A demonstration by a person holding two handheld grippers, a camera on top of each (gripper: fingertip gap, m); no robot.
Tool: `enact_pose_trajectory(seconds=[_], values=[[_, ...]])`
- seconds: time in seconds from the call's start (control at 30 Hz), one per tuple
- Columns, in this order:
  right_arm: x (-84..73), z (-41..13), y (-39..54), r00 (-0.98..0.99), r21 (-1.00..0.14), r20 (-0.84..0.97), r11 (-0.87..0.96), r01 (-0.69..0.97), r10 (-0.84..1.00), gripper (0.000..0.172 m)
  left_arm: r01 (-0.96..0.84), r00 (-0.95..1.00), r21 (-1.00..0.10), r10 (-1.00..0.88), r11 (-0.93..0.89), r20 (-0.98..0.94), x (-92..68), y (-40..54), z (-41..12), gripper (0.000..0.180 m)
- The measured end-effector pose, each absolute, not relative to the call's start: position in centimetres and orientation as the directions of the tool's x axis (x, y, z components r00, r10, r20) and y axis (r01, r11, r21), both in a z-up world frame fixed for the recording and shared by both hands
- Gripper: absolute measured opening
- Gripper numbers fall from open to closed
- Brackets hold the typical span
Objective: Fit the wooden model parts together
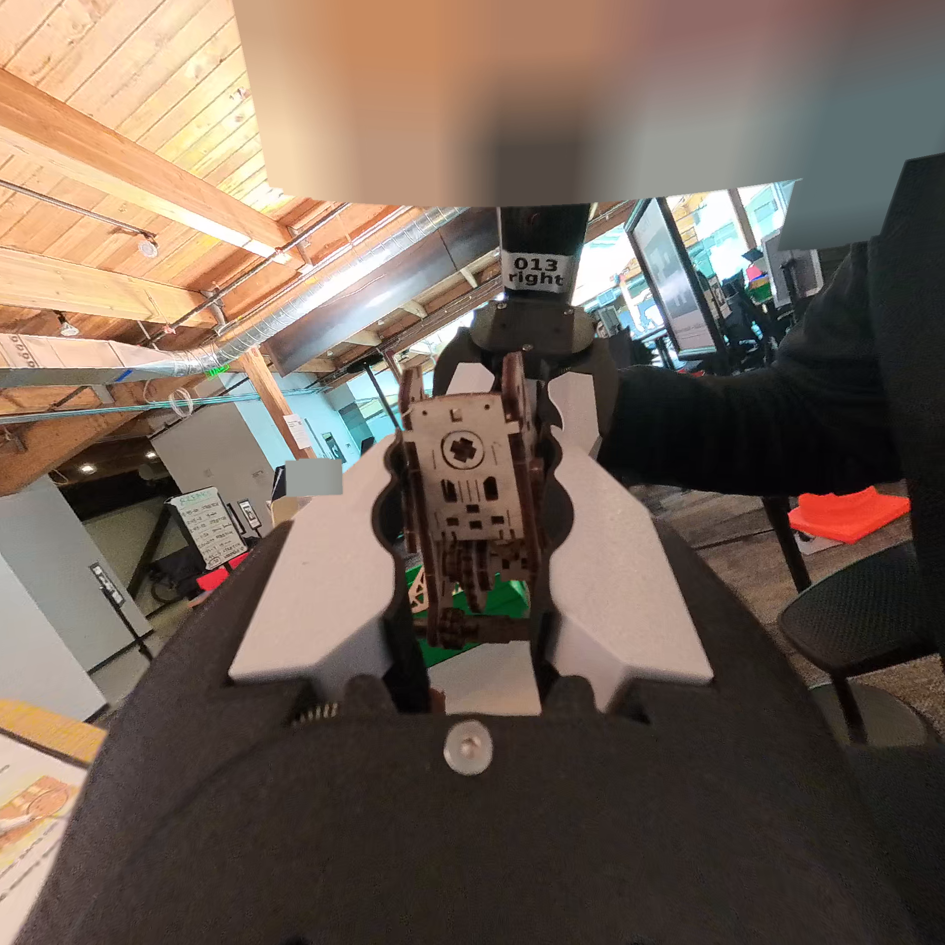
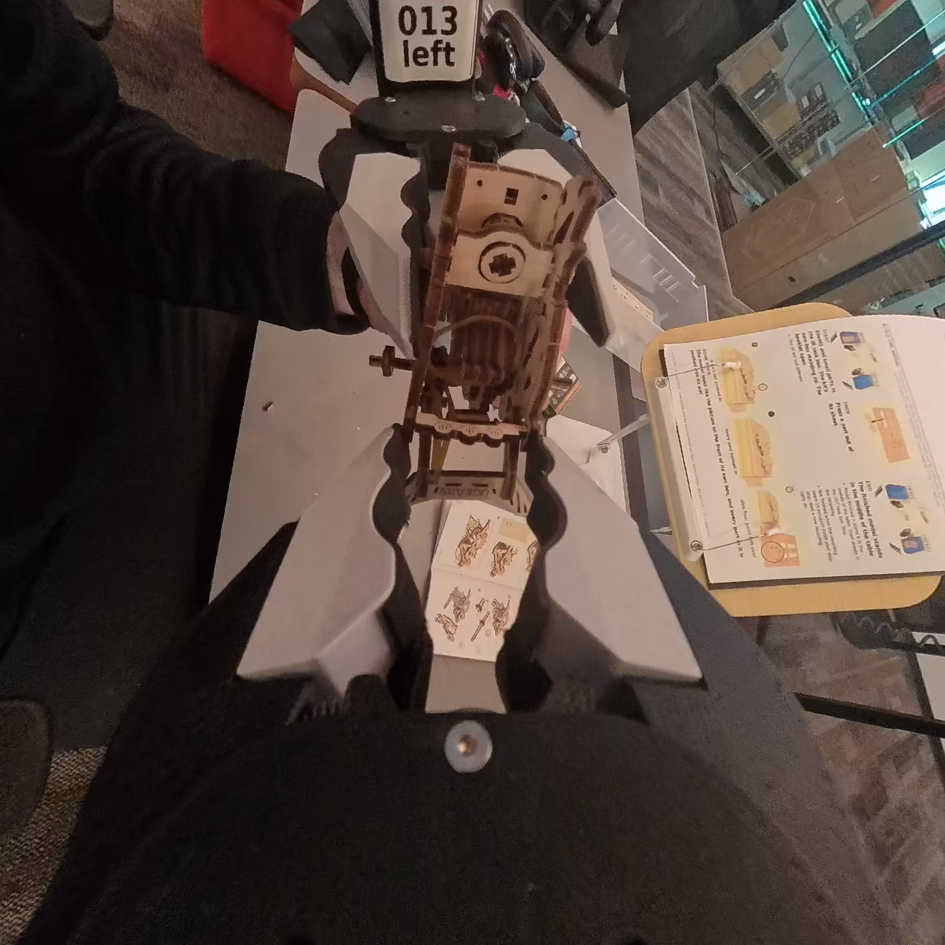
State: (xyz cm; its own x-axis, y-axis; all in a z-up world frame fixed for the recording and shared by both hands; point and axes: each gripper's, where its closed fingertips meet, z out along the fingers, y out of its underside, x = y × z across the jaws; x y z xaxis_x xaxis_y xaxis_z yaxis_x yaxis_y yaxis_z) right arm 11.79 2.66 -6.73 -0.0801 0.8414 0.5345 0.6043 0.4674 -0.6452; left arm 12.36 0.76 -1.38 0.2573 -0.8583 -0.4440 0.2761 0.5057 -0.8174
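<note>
A wooden model point(image 1: 470, 470), a brown and pale laser-cut frame with gears inside, is held in the air between both grippers. In the left wrist view my left gripper point(image 1: 470, 450) is shut on its two side panels. The right gripper point(image 1: 516, 409) reaches in from above at the model's far end. In the right wrist view my right gripper point(image 2: 465, 455) has its black pads point(image 2: 394, 460) pressed on the near end of the model point(image 2: 491, 266), at the crossbar. The left gripper point(image 2: 501, 337) grips the far end from the top.
Below lies a grey table point(image 2: 307, 409) with an open picture booklet point(image 2: 475, 578) and a clear plastic box point(image 2: 649, 266). An instruction sheet on a tan board point(image 2: 797, 450) stands to the right. A person's dark sleeve point(image 1: 741, 424) crosses on the right. One gripper's finger ends stand about 5 centimeters off the other's.
</note>
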Motion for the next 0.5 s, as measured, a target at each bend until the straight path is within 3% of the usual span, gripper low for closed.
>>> enact_pose_trajectory(seconds=[0.23, 0.3, 0.4, 0.5], values=[[12.0, -6.1, 2.7, -0.047, -0.736, 0.483, 0.434, 0.519, 0.874, 0.047, 0.303, 0.252, -0.826, -0.876, 0.476, -0.412, 11.7, 1.1, -1.2, 0.048], [12.9, -5.3, 3.0, -0.02, -0.76, 0.479, 0.426, 0.49, 0.878, 0.042, 0.308, 0.251, -0.829, -0.88, 0.468, -0.403, 11.3, 1.3, -1.1, 0.048], [13.2, -4.2, 3.5, 0.024, -0.788, 0.483, 0.422, 0.448, 0.875, 0.012, 0.283, 0.238, -0.835, -0.878, 0.472, -0.416, 11.9, 1.1, -1.4, 0.048], [12.9, -4.7, 3.7, 0.044, -0.769, 0.513, 0.436, 0.468, 0.857, 0.017, 0.292, 0.237, -0.836, -0.882, 0.465, -0.408, 12.3, 1.0, -1.3, 0.048]])
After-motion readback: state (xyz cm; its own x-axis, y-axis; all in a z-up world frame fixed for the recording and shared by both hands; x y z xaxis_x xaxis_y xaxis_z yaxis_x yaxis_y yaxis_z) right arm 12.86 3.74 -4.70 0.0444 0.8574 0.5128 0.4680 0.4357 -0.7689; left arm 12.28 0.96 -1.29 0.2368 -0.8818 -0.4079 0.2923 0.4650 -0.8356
